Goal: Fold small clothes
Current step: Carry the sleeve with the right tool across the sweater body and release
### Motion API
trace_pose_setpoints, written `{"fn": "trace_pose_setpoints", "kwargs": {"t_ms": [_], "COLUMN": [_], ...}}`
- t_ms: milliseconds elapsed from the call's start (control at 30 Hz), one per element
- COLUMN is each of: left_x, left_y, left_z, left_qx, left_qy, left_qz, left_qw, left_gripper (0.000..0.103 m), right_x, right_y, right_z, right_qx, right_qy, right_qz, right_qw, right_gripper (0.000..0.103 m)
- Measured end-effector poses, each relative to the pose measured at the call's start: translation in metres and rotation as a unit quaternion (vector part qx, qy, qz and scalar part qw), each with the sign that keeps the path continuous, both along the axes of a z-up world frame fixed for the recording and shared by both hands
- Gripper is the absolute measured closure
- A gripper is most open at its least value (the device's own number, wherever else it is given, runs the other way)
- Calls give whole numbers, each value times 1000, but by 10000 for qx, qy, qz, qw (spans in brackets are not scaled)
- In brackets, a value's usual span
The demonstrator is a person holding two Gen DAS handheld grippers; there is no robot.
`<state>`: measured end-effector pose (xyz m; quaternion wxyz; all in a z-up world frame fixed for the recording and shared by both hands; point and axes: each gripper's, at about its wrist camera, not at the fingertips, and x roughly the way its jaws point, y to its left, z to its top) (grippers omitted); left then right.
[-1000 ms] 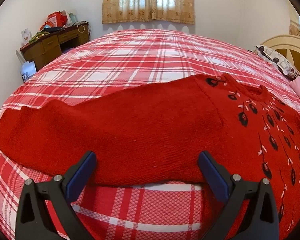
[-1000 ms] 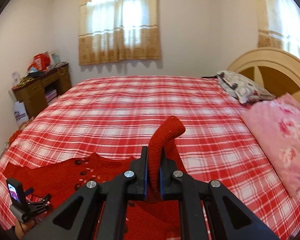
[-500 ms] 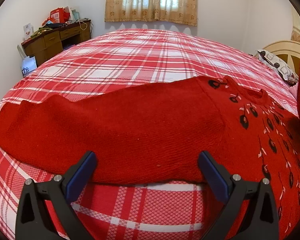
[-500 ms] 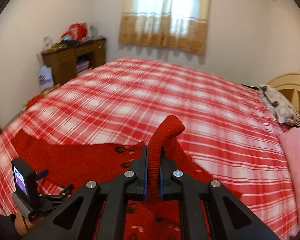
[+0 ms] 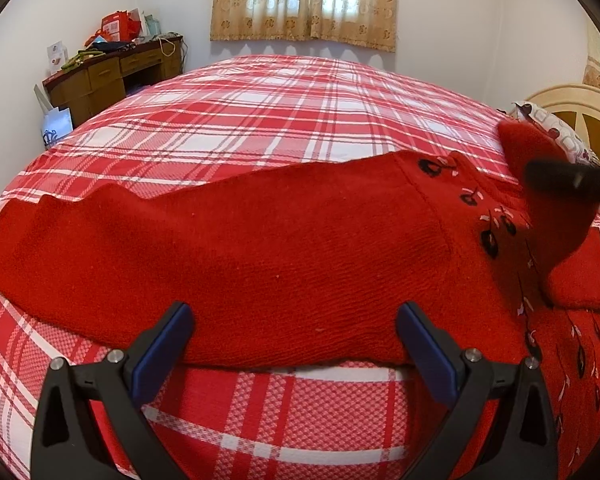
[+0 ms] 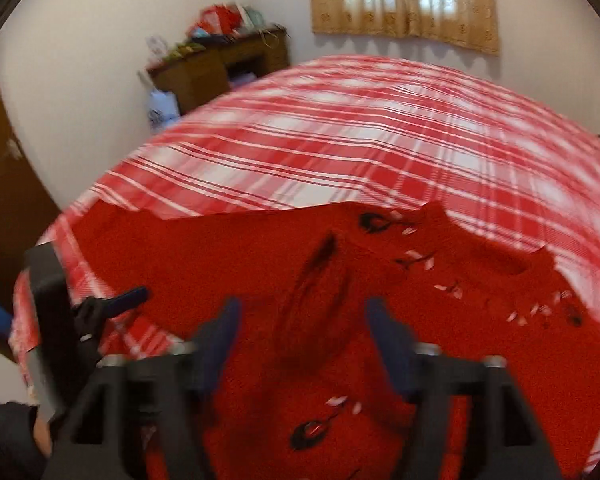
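While the right gripper (image 6: 300, 332) is opening its jaws, a rolled red sleeve (image 6: 316, 300) is sitting in the gap between them, and the pads are no longer pressing on it (frame is motion-blurred, so contact at the edges is hard to call). Sleeve is lying on top of the red sweater (image 6: 440, 300), running forward from between the fingers toward the chest embroidery.

Left gripper (image 5: 296, 344) is hanging with its jaws spread wide, nothing clamped. Blue pads (image 5: 162, 344) are sitting right at the near edge of the sweater (image 5: 260, 248); whether they are touching the knit, cannot tell. Sweater's other sleeve is stretching out ahead and to the left of this gripper, lying flat on the red plaid bedspread (image 5: 292, 120). Sweater body with the black and white embroidery is lying to its right.

From the left wrist view, the right gripper (image 5: 572, 180) is showing as a dark blur far right, above the neckline, with the lifted sleeve (image 5: 540, 184) draping down from it onto the sweater body.

Beyond both grippers: bedspread is filling the mid frame, wooden desk (image 5: 112, 76) with clutter standing ahead-left against the wall, curtained window (image 5: 304, 0) straight ahead, headboard (image 5: 580, 112) and a patterned pillow (image 5: 556, 136) ahead-right.
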<state>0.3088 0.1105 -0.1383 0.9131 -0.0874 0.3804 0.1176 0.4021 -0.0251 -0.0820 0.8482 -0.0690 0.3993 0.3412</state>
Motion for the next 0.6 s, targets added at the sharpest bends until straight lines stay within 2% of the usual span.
{"fn": "trace_pose_setpoints", "kwargs": {"t_ms": [133, 300, 433, 500, 600], "left_x": [2, -4, -13, -8, 10], "left_y": [2, 4, 4, -6, -31], "left_z": [-1, 5, 26, 37, 48], "left_qx": [-115, -480, -905, -891, -621], "left_qy": [65, -8, -273, -285, -205], "left_qz": [-108, -607, -870, -1031, -1379], "left_qw": [9999, 9970, 9917, 9903, 9883], "left_gripper": [0, 0, 0, 1, 16], "right_x": [-25, -55, -75, -85, -100], "right_y": [-48, -126, -188, -218, -251], "right_z": [4, -4, -11, -15, -22], "right_qx": [-48, -371, -89, 106, 195], "right_qy": [-169, -323, -185, -166, -273], "right_qz": [-222, -900, -1545, -1939, -2449], "right_qw": [9996, 9947, 9878, 9808, 9690], "right_gripper": [34, 34, 34, 34, 34]}}
